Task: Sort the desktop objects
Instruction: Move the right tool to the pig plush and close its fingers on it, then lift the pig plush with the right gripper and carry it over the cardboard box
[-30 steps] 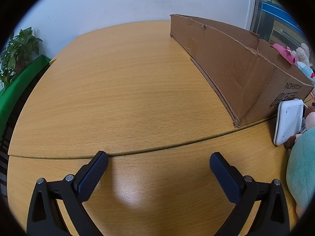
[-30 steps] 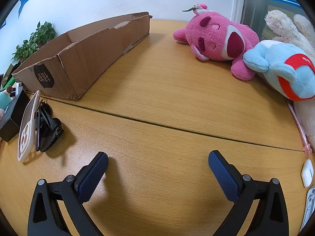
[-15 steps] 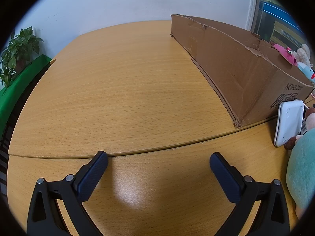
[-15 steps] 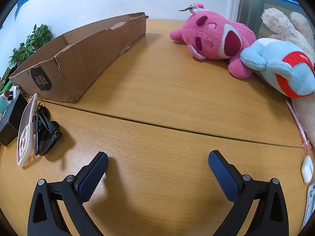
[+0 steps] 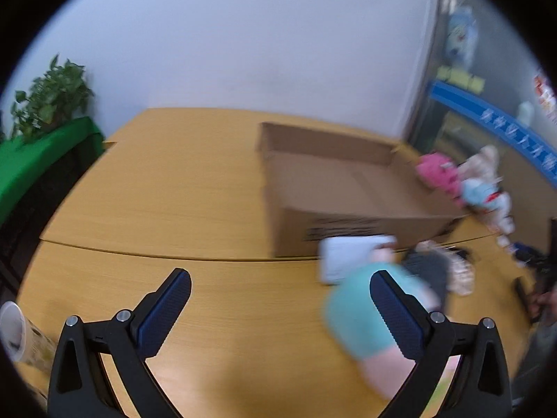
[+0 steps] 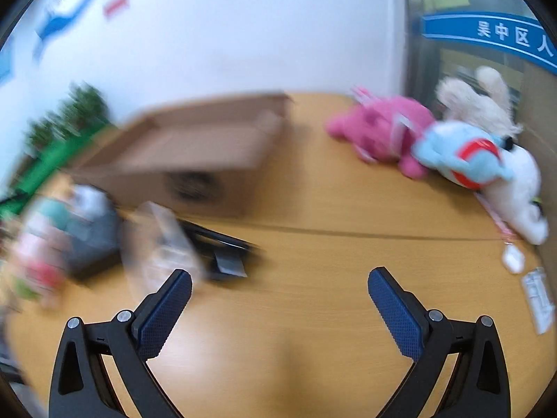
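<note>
Both views have swung up and back, blurring: my left gripper (image 5: pixel 280 291) and right gripper (image 6: pixel 279 289) fingers gape wide, empty, the cardboard box (image 5: pixel 348 188) now open below, mid-frame — sorting starts.

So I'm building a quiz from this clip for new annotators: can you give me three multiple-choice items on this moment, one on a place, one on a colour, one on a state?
1. Where does the pink plush toy lie?
A. inside the cardboard box
B. on the table beside the light blue plush
C. between the right gripper's fingers

2. What colour are the gripper finger pads?
A. red
B. white
C. dark blue

3. What state is the cardboard box in?
A. open-topped, nothing visible inside
B. taped shut
C. crushed flat

Answers:
1 B, it lies on the table against the light blue plush.
2 C, both grippers show dark blue textured pads.
3 A, the left wrist view looks into its bare interior.
</note>
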A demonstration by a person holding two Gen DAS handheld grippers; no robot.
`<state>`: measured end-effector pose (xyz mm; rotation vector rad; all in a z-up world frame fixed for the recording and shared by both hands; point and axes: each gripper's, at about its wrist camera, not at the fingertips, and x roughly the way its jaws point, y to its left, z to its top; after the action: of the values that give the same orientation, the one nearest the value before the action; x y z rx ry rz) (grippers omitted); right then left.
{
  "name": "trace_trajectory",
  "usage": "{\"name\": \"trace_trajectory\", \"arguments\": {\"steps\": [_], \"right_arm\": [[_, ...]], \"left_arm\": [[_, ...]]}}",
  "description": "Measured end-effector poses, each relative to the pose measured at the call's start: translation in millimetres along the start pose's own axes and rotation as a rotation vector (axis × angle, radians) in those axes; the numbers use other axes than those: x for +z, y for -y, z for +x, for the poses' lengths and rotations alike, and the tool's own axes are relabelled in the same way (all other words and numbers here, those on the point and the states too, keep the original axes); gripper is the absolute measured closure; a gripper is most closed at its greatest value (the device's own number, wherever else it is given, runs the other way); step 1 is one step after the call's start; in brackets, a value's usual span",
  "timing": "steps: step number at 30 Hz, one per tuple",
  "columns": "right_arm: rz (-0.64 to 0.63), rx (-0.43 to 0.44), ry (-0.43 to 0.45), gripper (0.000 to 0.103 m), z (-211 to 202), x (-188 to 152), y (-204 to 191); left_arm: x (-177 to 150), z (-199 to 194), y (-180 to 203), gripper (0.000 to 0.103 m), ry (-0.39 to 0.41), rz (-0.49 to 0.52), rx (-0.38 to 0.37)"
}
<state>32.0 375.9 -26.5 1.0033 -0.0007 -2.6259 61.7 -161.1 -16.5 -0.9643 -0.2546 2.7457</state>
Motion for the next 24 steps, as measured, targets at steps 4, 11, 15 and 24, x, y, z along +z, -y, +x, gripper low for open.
{"name": "trace_trajectory", "arguments": {"steps": [4, 11, 15, 24], "right_arm": [[-0.065, 0.22, 0.012, 0.0, -13.0, 11.2, -61.7], [-0.119, 0.421, -0.083, 0.0, 14.3, -13.9, -162.4], [-0.155, 0.475, -0.127, 0.0, 22.2, -33.0, -199.9], [-0.151, 0.553, -0.219, 0.0, 34.3, -58.3, -249.3]], "left_arm": [[-5.8, -1.2, 35.6, 0.0, 0.001, -0.082, -0.178], [-32.9, 82.6, 51.3, 0.004, -0.234, -0.13, -0.158], [-57.6, 106.4, 37.3, 0.016, -0.322, -0.263, -0.21], [-87.7, 75.1, 71.7, 0.023, -0.328, -0.323, -0.234]]}}
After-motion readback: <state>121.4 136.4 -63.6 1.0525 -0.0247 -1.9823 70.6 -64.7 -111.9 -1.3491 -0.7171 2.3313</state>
